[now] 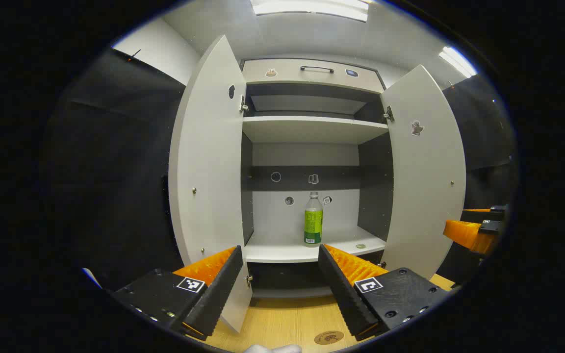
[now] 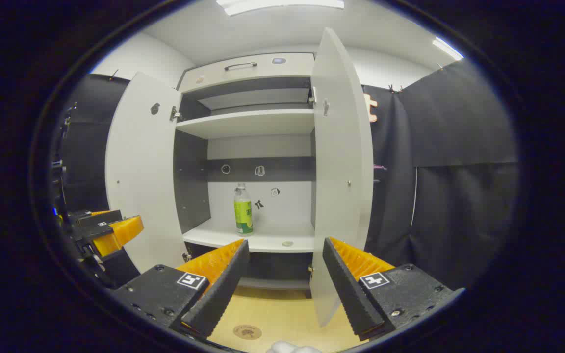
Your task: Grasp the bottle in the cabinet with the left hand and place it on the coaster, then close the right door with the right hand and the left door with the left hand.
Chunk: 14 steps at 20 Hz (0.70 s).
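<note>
1. Bottle (image 1: 313,218) upright on cabinet's lower shelf (image 1: 282,251), at 12 o'clock from left gripper (image 1: 280,279); untouched.
2. Coaster (image 1: 328,337) on wooden table (image 1: 282,321), at 6 o'clock below bottle; bare.
3. Left gripper fingers wide, empty. Right gripper (image 2: 285,279) wide, empty.
4. Left door (image 1: 206,162), right door (image 1: 424,171) both open. Judgement: no step done yet.

- Black cloth (image 2: 459,147) hangs along the booth's sides, clipped at its upper edge.
- Above the cloth, the room's wall (image 1: 165,46) is plain white.
- The ceiling (image 2: 263,27) is white, with long bright light panels (image 1: 312,7) set into it.
- A pale wooden worktop (image 1: 282,321) lies at the bottom of both views.
- A grey drawer front with a dark handle (image 1: 317,68) sits up high.
</note>
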Each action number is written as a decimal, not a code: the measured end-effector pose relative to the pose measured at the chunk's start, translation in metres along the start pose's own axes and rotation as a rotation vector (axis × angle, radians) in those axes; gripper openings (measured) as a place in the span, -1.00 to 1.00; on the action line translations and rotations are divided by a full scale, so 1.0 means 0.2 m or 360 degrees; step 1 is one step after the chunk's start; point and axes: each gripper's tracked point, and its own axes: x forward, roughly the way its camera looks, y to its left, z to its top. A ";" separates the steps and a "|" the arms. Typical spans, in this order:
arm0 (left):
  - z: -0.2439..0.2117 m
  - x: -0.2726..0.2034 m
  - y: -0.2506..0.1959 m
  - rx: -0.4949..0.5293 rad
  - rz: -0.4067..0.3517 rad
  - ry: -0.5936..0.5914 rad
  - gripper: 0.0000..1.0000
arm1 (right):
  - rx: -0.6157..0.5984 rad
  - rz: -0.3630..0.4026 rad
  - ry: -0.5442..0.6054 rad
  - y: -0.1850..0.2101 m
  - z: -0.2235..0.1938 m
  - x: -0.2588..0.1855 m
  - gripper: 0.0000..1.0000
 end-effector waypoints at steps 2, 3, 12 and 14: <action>0.00 0.01 -0.01 -0.0001 -0.0004 -0.0002 0.89 | -0.0002 -0.0002 -0.0003 -0.01 0.01 0.00 0.99; 0.00 0.02 -0.01 -0.0002 -0.0009 -0.0003 0.89 | -0.0005 -0.0003 -0.0003 -0.01 0.01 0.00 0.97; 0.03 0.18 -0.06 0.0011 -0.0044 -0.0043 0.89 | -0.0012 0.0006 -0.0004 0.00 0.03 0.03 0.99; 0.07 0.29 -0.09 0.0023 -0.0064 -0.0090 0.89 | -0.0018 0.0000 0.0000 0.00 0.04 0.03 0.99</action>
